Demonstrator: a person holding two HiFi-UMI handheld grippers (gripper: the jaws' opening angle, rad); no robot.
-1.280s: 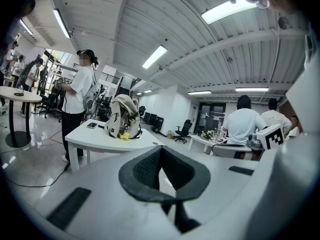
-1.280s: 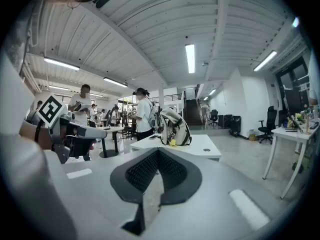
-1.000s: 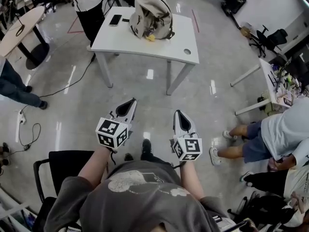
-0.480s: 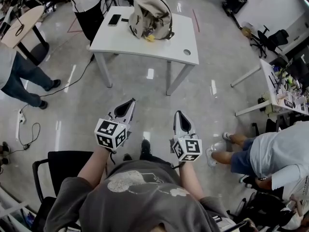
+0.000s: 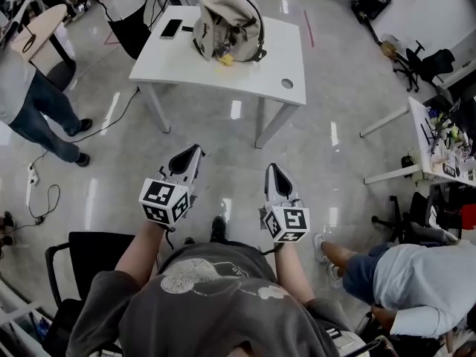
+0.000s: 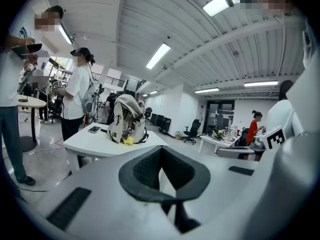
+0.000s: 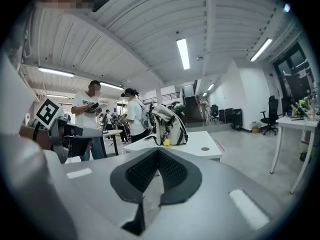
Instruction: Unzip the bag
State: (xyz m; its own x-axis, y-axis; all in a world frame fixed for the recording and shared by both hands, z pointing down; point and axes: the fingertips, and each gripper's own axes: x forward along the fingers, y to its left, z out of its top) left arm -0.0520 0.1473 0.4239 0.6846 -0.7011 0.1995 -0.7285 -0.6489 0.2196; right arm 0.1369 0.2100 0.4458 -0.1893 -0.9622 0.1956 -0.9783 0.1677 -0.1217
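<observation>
Standing well back from the bag [image 5: 227,19], which is sitting upright on the white table [image 5: 282,50] straight ahead; left gripper [image 5: 187,157] and right gripper [image 5: 276,177] are both pinched closed on nothing, roughly equally far away.

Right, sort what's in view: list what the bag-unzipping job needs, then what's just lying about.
For the job:
- bag
- left hand-held gripper, shut, empty
- right hand-held gripper, shut, empty

Lying about:
- phone and yellow item on the white table
- black chair
</observation>
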